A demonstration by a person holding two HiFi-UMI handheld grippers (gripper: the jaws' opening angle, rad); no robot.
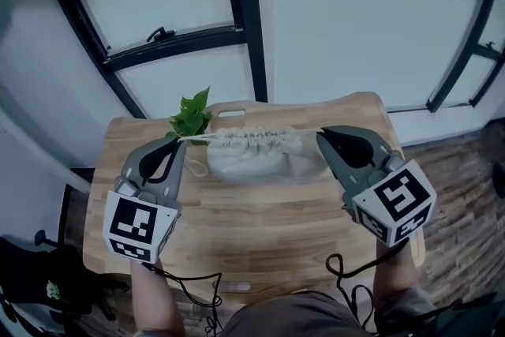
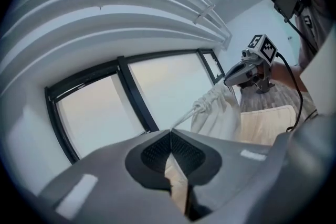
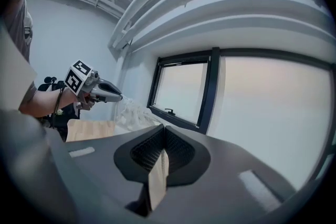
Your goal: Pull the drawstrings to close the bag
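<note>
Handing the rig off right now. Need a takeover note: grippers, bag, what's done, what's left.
Left gripper: shut on the drawstring at the bag's left end.
Right gripper: shut on the drawstring at the right end.
Bag: strung between them above the wooden table, mouth gathered.
Done: the pull looks complete.
Left: probably set the bag down and release.

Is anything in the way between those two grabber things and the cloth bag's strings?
Nothing visible. The left gripper and right gripper each have their jaws shut on the drawstrings, at opposite ends of the bag's gathered mouth. The green plant sits behind the left gripper, not between.
</note>
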